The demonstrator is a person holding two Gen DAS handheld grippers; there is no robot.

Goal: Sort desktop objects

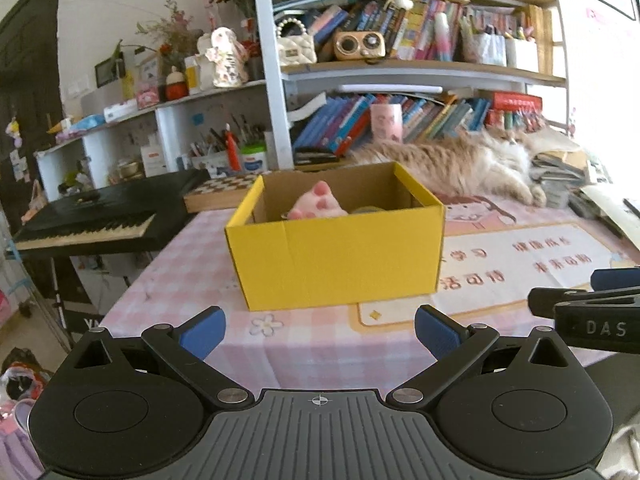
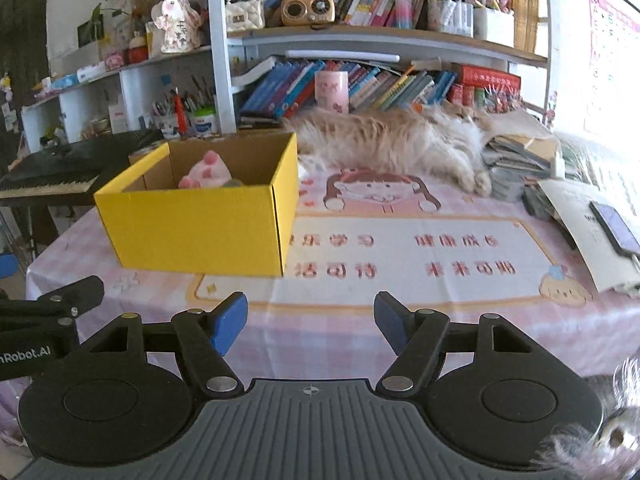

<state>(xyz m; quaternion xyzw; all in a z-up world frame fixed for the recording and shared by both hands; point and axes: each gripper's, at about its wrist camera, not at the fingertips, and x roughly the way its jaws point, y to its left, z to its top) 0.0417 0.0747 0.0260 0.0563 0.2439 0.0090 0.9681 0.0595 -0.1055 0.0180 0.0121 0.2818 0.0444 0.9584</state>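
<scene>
An open yellow cardboard box (image 1: 340, 256) (image 2: 196, 228) stands on the pink checked tablecloth, left of the printed desk mat. Inside it lies a pink cat-paw plush (image 1: 316, 202) (image 2: 208, 172), with a rounded greyish thing half hidden beside it. My left gripper (image 1: 318, 332) hovers in front of the box, blue pads wide apart with nothing between them. My right gripper (image 2: 310, 322) hangs over the near edge of the mat, open and empty. Each gripper shows at the edge of the other's view.
A long-haired cat (image 2: 392, 140) (image 1: 460, 164) lies along the back of the table. Stacked books and papers with a dark phone-like slab (image 2: 614, 226) crowd the right side. A keyboard (image 1: 92, 224) stands left of the table; shelves rise behind.
</scene>
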